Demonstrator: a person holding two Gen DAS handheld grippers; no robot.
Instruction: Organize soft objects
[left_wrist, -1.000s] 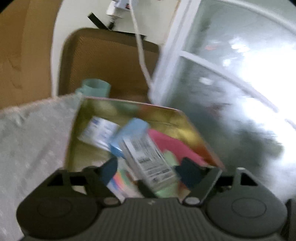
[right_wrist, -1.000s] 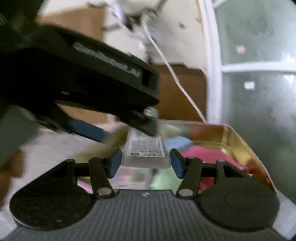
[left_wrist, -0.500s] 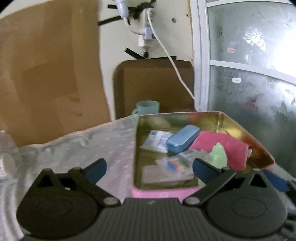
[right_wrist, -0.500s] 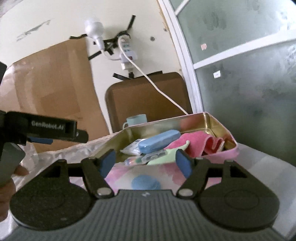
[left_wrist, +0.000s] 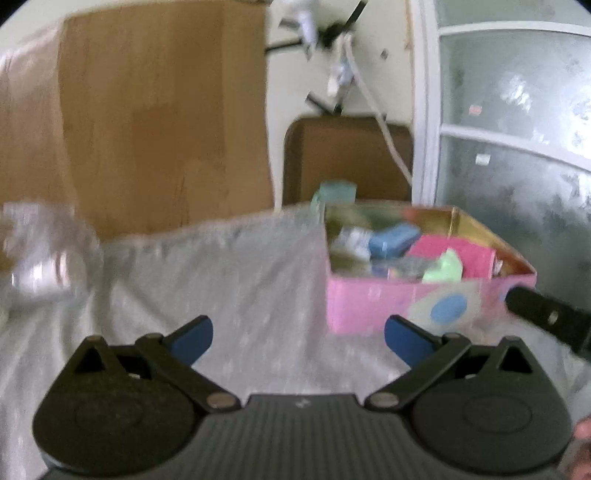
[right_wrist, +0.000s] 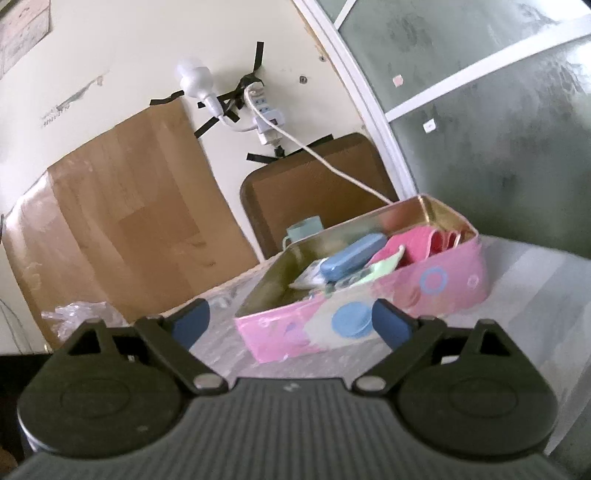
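Observation:
A pink tin box with a gold inside stands on the grey-white cloth. In it lie a blue case, a pink cloth, a pale green cloth and small packets. My left gripper is open and empty, held back from the box, left of it. My right gripper is open and empty, in front of the box's near corner. Part of the right gripper's body shows in the left wrist view.
A teal mug stands behind the box. Crumpled clear plastic lies at the left. A brown chair back, a cardboard sheet, a wall socket with white cable and a frosted window stand behind.
A second ago both grippers were over the box with a packet between the fingers. Both have let go, opened wide and drawn back from the box; the left has swung left.

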